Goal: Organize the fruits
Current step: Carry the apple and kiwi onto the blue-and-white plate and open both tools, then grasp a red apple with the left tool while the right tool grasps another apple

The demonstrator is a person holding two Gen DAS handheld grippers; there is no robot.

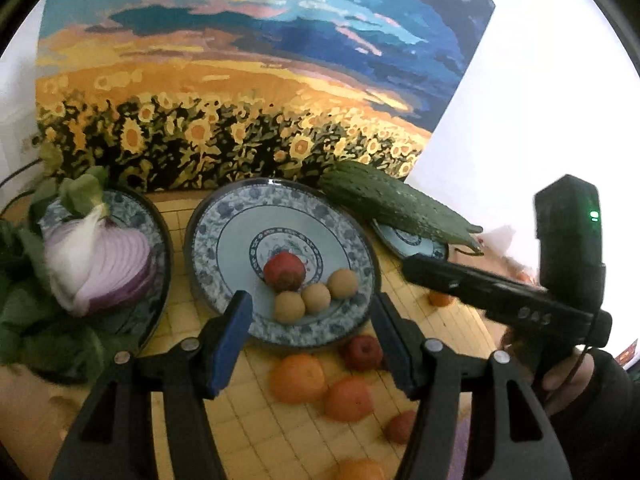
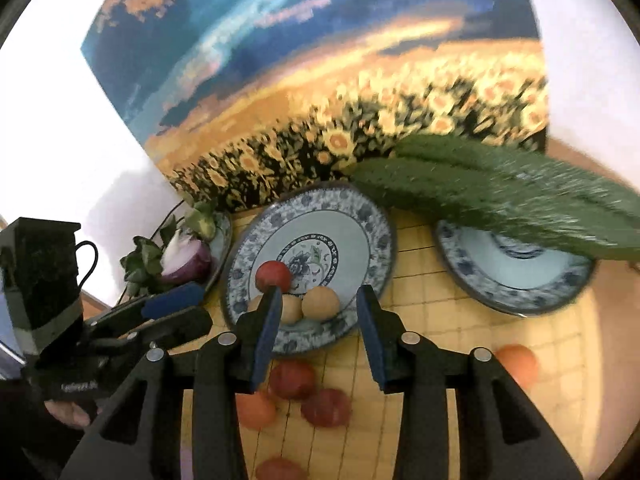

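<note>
A blue patterned middle plate (image 1: 224, 240) (image 2: 360, 224) holds one red fruit (image 1: 285, 271) (image 2: 273, 274) and three tan round fruits (image 1: 316, 298) (image 2: 320, 302). Loose red and orange fruits (image 1: 298, 378) (image 2: 326, 407) lie on the yellow mat in front of it. My left gripper (image 1: 314, 316) is open and empty above the plate's near rim. My right gripper (image 2: 318, 312) is open and empty over the same rim; its body shows in the left wrist view (image 1: 500, 300).
A left plate (image 1: 132, 208) carries a cut red onion (image 1: 100, 264) (image 2: 188, 256) and leafy greens (image 1: 24, 300). A right plate (image 2: 520, 292) (image 1: 412, 242) carries a green bitter gourd (image 1: 396, 204) (image 2: 500, 200). A sunflower painting (image 1: 240, 80) stands behind.
</note>
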